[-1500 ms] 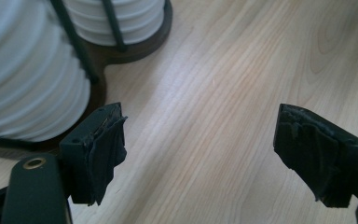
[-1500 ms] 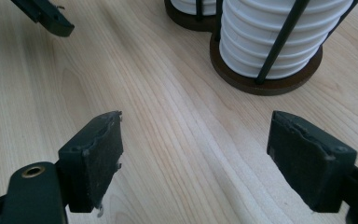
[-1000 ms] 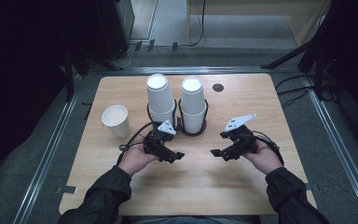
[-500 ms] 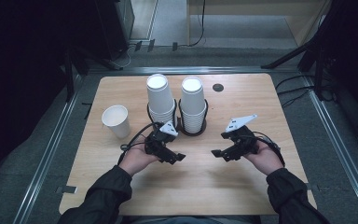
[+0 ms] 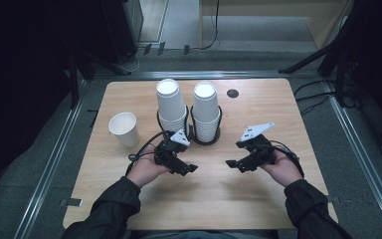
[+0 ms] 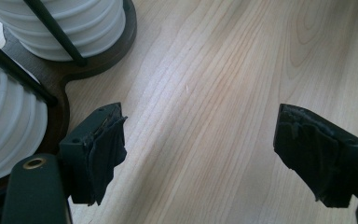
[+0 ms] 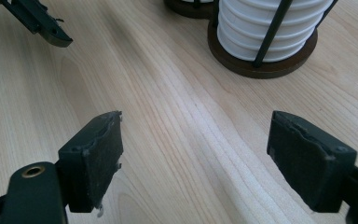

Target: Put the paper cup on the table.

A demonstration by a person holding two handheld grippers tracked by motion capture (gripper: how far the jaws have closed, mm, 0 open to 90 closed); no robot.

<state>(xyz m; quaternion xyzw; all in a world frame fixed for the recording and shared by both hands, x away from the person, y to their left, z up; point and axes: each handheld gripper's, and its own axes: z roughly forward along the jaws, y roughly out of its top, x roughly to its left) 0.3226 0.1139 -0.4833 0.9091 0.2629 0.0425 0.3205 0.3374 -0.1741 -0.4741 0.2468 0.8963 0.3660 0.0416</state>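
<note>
From above, a person's two forearms in dark sleeves come in over a light wooden table (image 5: 129,99). The left gripper (image 5: 191,169) lies in the left hand, just in front of a dark wire holder (image 5: 214,137) that carries two tall stacks of white paper cups: the left stack (image 5: 170,104) and the right stack (image 5: 205,107), standing side by side and upright. The right gripper (image 5: 230,163) sits in the right hand, off to the right of the holder and apart from it. The two grippers point toward each other across a bare patch of table, well apart. A single white paper cup (image 5: 124,128) stands upright by itself to the left of the stacks, clear of both hands. A small dark round spot (image 5: 233,93) marks the tabletop beyond the right stack.

In the left gripper view, the left gripper (image 6: 200,154) has its jaws spread wide with nothing but wood grain between them. Ribbed cup stacks (image 6: 65,28) in their dark holder base (image 6: 121,37) sit at the upper left, close to one jaw but not touching it.

In the right gripper view, the right gripper (image 7: 196,158) is likewise wide open and holds nothing, low over the table. A cup stack (image 7: 265,28) on its round dark base (image 7: 261,67) stands ahead to the right, and the tip of the other gripper (image 7: 51,32) shows at the upper left.
</note>
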